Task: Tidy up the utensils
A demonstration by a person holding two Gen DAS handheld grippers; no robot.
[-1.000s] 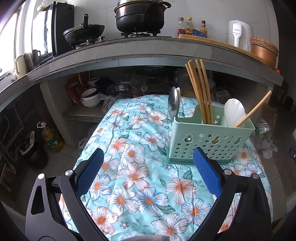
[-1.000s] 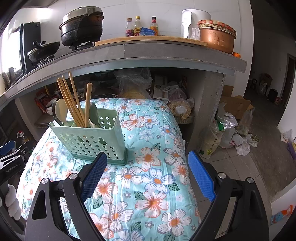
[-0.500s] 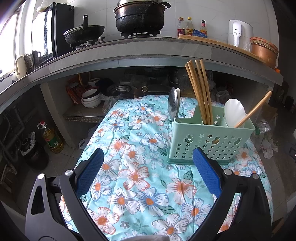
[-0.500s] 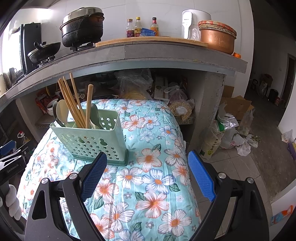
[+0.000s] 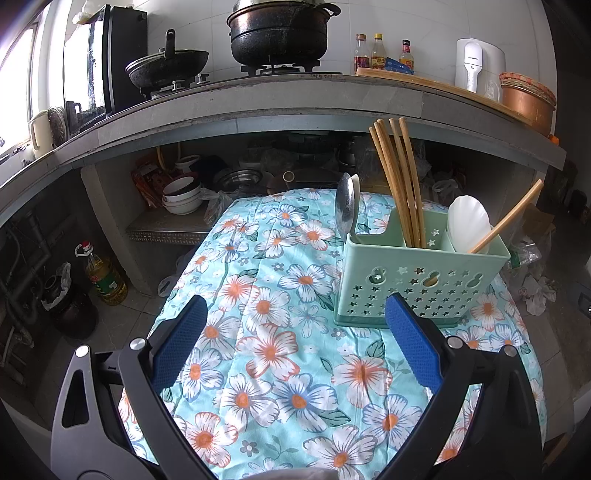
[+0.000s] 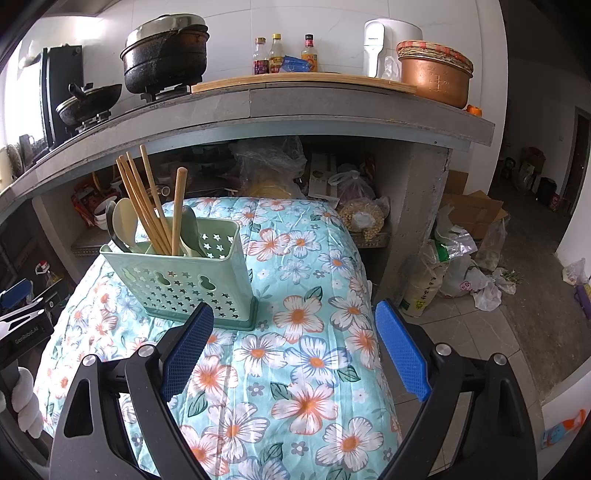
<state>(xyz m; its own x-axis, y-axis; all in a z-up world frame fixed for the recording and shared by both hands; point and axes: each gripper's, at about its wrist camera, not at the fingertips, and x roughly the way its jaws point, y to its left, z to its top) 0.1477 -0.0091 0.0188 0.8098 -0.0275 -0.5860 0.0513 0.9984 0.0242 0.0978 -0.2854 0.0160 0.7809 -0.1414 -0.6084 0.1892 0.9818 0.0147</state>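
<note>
A mint-green perforated utensil caddy [image 5: 417, 284] [image 6: 188, 280] stands upright on the floral table cloth [image 5: 280, 332] [image 6: 295, 362]. Its compartments hold several wooden chopsticks [image 5: 399, 181] [image 6: 142, 203], a metal spoon [image 5: 344, 206], a white spoon [image 5: 467, 223] and a single slanting wooden stick [image 5: 509, 218]. My left gripper [image 5: 295, 314] hovers open over the cloth, nothing between its blue pads, the caddy just beyond its right finger. My right gripper [image 6: 295, 321] is open and empty too, the caddy ahead of its left finger. The left gripper's body [image 6: 22, 317] shows at the far left of the right wrist view.
A concrete counter [image 5: 295, 103] overhangs the table's far end, carrying a black pot [image 5: 279, 31], a wok [image 5: 168, 68], bottles [image 5: 380, 55] and a copper bowl [image 6: 434, 74]. Bowls [image 5: 181, 192] sit beneath it. An oil bottle [image 5: 105, 277] stands left; bags [image 6: 458, 266] lie on the floor right.
</note>
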